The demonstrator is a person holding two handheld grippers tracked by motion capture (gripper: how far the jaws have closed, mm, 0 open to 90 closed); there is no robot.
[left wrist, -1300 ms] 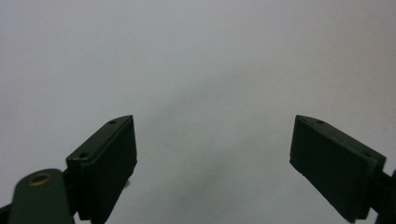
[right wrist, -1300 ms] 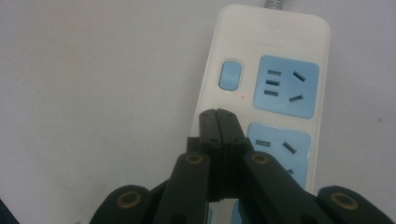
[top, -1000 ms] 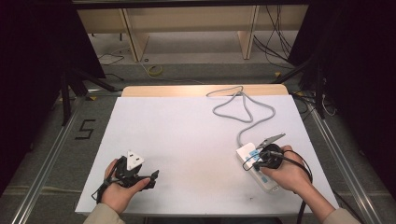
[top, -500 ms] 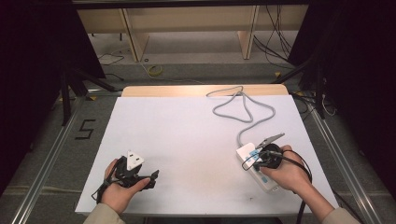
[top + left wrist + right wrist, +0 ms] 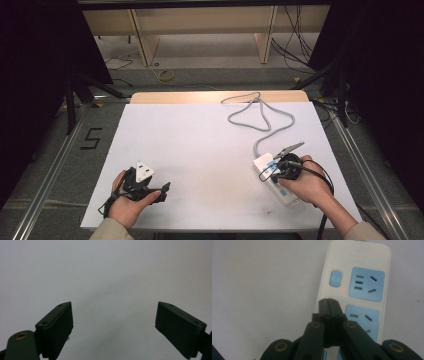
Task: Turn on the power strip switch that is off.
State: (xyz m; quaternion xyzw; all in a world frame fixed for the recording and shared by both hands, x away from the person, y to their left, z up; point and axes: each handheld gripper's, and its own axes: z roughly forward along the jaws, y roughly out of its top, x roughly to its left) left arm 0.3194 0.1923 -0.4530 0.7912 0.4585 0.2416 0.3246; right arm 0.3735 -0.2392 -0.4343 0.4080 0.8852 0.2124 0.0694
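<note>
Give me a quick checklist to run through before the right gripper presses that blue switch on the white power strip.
1. Right gripper jaws closed to a single tip: ok.
2. Tip lined up with the blue rocker switch: not ok, it sits just short of it, over the strip's edge.
3. White power strip with blue sockets lying flat on the white table: ok.
4. Small red indicator light beside the switch lit: ok.
5. Grey cord away from the switch: ok, it loops off toward the table's far edge.
6. Left gripper open, holding nothing: ok.

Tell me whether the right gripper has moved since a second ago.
No. The right gripper sits at the same spot over the power strip, by its cord.
</note>
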